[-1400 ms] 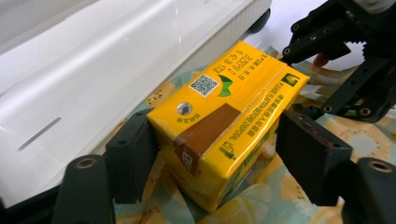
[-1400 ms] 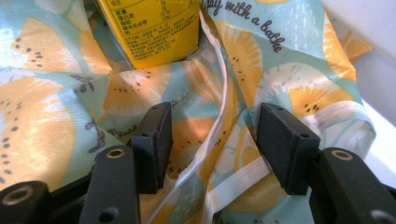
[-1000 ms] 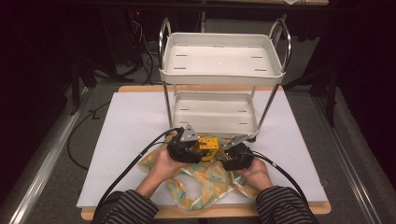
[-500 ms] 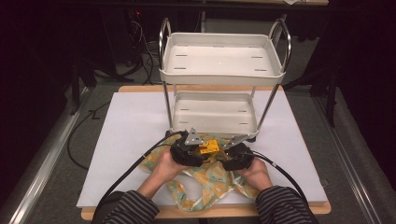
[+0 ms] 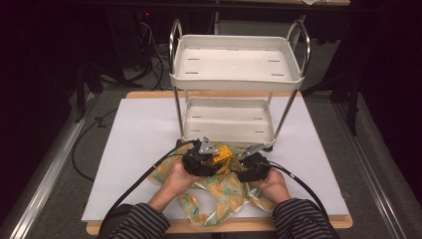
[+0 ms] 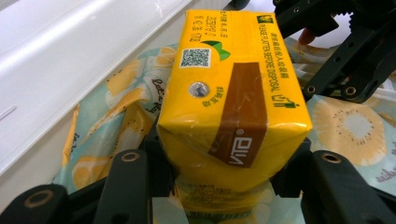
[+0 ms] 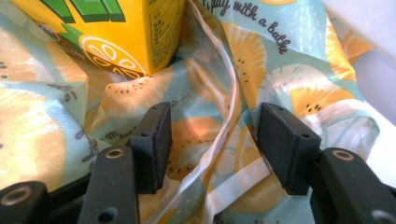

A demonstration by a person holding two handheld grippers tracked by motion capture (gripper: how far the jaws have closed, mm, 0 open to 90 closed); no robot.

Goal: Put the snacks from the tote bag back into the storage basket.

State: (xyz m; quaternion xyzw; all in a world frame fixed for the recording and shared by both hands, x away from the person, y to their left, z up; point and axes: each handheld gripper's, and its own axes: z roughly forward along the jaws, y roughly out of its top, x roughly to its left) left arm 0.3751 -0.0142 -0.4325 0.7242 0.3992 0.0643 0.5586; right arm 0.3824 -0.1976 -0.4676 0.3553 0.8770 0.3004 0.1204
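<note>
A yellow drink carton [image 6: 233, 93] lies lengthwise between the jaws of my left gripper [image 6: 229, 172], which is shut on it. In the high view the carton [image 5: 221, 153] hangs just in front of the cart's lower tier [image 5: 199, 119], over a fruit-print fabric bag [image 5: 219, 191]. My right gripper [image 7: 212, 140] stands open, low over the bag [image 7: 289, 70], with folds of fabric and a seam edge between its fingers. The carton's corner [image 7: 116, 32] is just beyond its left jaw. In the high view the right gripper [image 5: 245, 162] sits right of the carton.
A white two-tier cart [image 5: 236, 82] with chrome posts stands on the white board [image 5: 139, 144], directly behind both grippers. Cables trail from each gripper toward the table's front edge. Board space lies open to the left and right of the bag.
The carton in the left gripper has shifted slightly toward the person and tilted a little. Both hands have otherwise stayed nearly in place.
</note>
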